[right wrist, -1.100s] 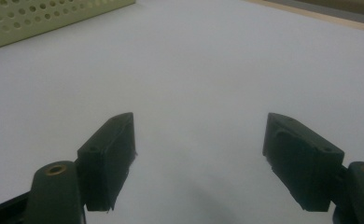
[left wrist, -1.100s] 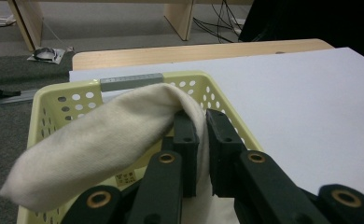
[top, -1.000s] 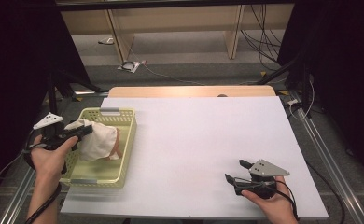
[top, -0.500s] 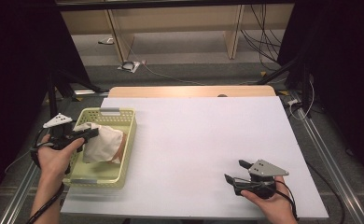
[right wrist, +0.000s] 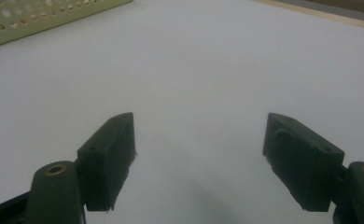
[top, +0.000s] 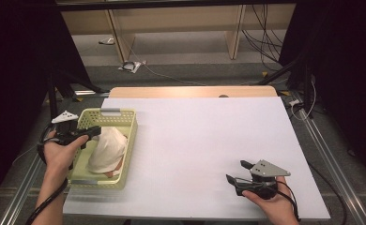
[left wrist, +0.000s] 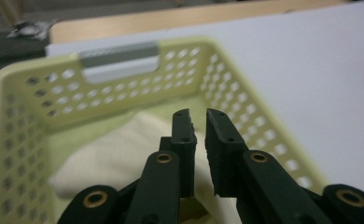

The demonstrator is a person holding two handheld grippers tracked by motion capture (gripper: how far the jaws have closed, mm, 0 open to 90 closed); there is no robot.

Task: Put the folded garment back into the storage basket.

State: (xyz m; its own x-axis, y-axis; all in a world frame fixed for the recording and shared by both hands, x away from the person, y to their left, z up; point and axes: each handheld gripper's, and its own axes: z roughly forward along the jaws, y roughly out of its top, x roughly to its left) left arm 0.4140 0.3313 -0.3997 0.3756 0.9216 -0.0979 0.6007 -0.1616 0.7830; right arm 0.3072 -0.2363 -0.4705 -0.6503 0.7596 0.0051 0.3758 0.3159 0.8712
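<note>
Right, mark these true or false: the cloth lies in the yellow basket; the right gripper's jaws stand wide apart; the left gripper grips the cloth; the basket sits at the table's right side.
The cloth lies in the yellow basket: true.
The right gripper has its jaws wide apart: true.
The left gripper grips the cloth: false, its nearly shut jaws hold nothing.
The basket sits at the right of the table: false, at the left.

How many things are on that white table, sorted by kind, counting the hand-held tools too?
Yellow basket: 1
Cream cloth lying in the basket: 1
Hand-held tools: 2, the left tool over the basket with jaws nearly together and nothing between them, the right tool open above the white table
Total: 4
</note>
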